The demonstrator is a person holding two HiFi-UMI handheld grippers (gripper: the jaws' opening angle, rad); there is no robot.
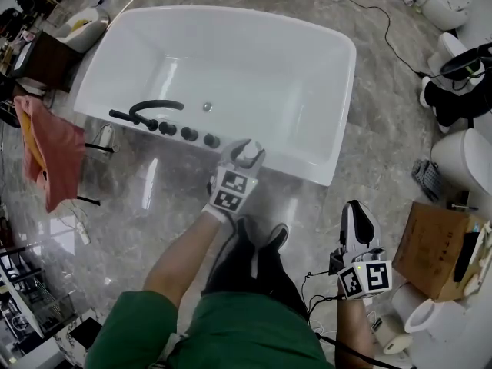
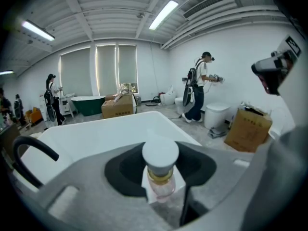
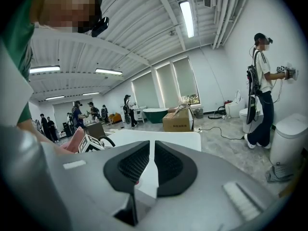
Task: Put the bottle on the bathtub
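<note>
The right gripper [image 3: 152, 165] is held low at the side, jaws closed on nothing. Farther out, the bottle [image 2: 160, 170] is clamped below its white cap by the left gripper [image 1: 247, 154], over the near rim of the bathtub [image 1: 301, 169]. If released tilted or off-centre, it could be toppled into the basin or onto the floor.

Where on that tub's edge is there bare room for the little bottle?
The near rim is bare from the last black knob to the right corner, about where the bottle is held. The right-hand rim and far rim are bare too. Crowded: the near rim's left stretch, with the faucet and knobs.
</note>
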